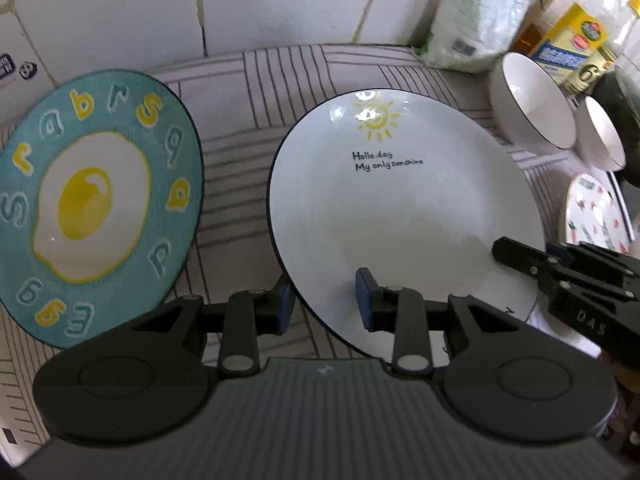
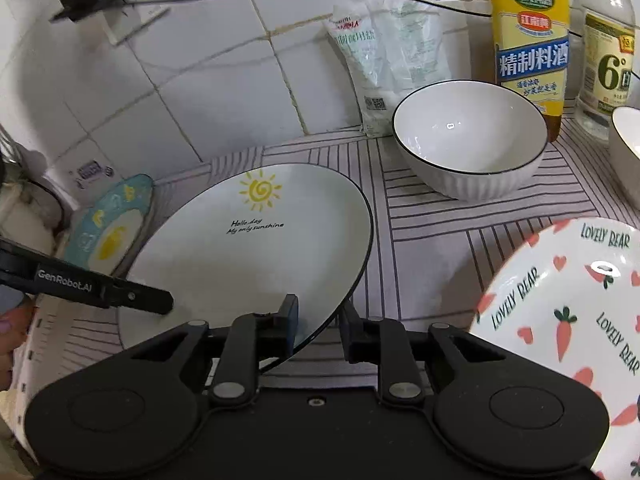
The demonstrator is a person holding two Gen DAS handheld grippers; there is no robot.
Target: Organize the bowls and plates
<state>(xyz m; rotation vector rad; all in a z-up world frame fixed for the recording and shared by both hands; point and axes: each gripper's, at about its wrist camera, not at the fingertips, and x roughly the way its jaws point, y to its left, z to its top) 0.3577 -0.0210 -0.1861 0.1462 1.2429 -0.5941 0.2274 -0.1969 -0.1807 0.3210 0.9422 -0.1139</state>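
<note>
sun plate [image 1: 400, 208] tilted off table [image 1: 256, 92] | left gripper [image 1: 326, 300], right gripper [image 2: 318, 324]: jaws straddle opposite rims, released, not pinching | likely bound for egg plate [image 1: 96, 200]

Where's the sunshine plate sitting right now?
The sunshine plate sits mid-mat between the egg plate on its left and the white bowl on its right, its near rim between both grippers' jaws.
</note>
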